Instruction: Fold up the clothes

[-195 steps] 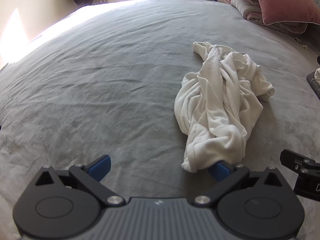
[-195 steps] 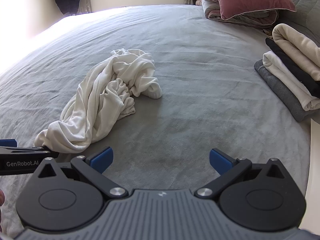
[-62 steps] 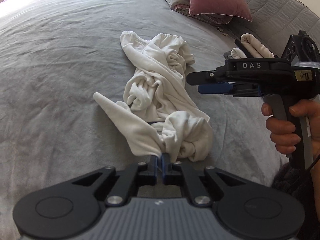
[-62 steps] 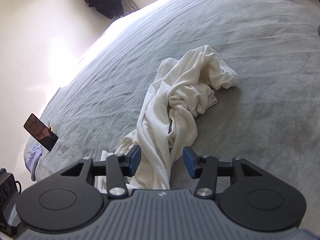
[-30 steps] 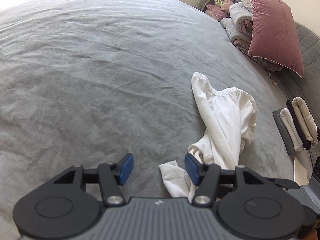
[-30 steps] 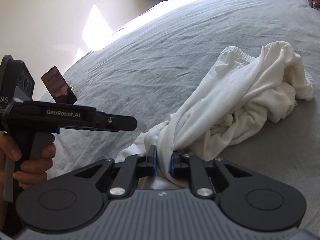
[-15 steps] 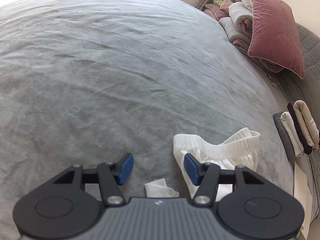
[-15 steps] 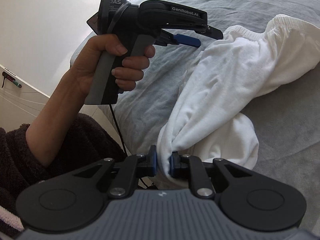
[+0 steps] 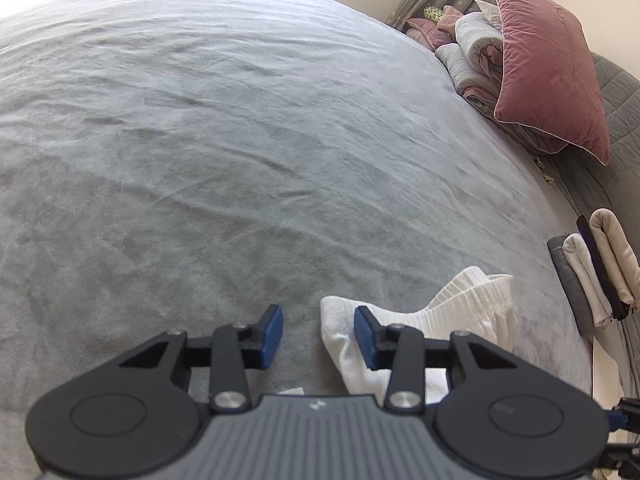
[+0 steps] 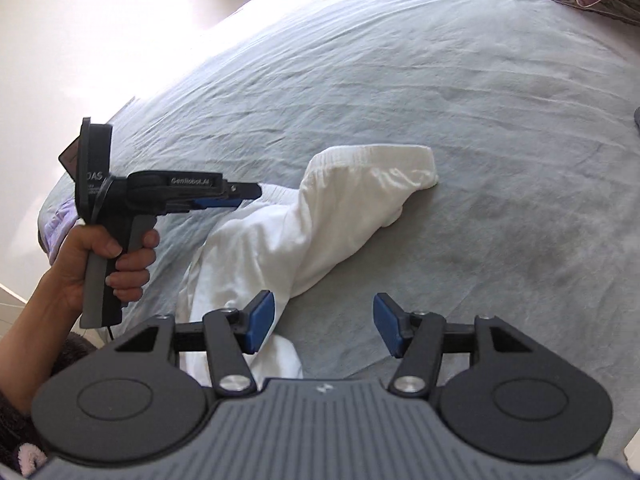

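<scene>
A white garment (image 10: pixel 320 232) lies stretched in a long roll across the grey bed (image 10: pixel 440 80), its ribbed waistband end (image 9: pixel 460 312) farthest from me. My left gripper (image 9: pixel 319 336) hovers over a corner of that waistband. Its jaws are closing with the corner between them, close to the right pad, and the pads do not press on it. In the right wrist view the left gripper (image 10: pixel 252 194) is held in a hand (image 10: pixel 108 264) over the garment's left side. My right gripper (image 10: pixel 325 326) is opening, with the cloth beside its left finger and only bedcover between the pads.
A pink pillow (image 9: pixel 548 72) and a rolled duvet (image 9: pixel 468 48) are piled at the far right of the bed. A stack of folded clothes (image 9: pixel 596 272) sits at the right edge. A small dark flat object (image 10: pixel 68 156) stands at the bed's left edge.
The right gripper has let go of the bunched cloth, opened wide and pulled back and up. The left jaws have narrowed around the waistband corner. The garment now lies on the bed.
</scene>
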